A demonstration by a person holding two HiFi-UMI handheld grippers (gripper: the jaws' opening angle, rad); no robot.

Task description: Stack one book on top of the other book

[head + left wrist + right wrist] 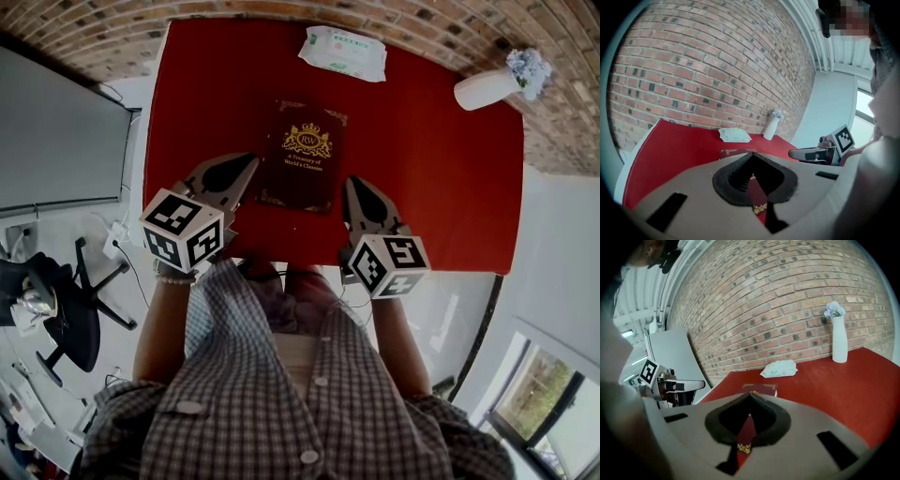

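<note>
Two closed, empty tools, the left hand-held gripper [247,165] and right hand-held gripper [353,184], tilt downward flanking the book [305,155].

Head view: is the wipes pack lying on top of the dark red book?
No, the wipes pack lies on the red tabletop beyond the book, apart from it, near the far edge.

Gold crest on book [303,155] cover read "RW"; gold title beneath it read "A Treasury of World's Classics"; green print on wipes pack [343,52] was too small to read.
</note>
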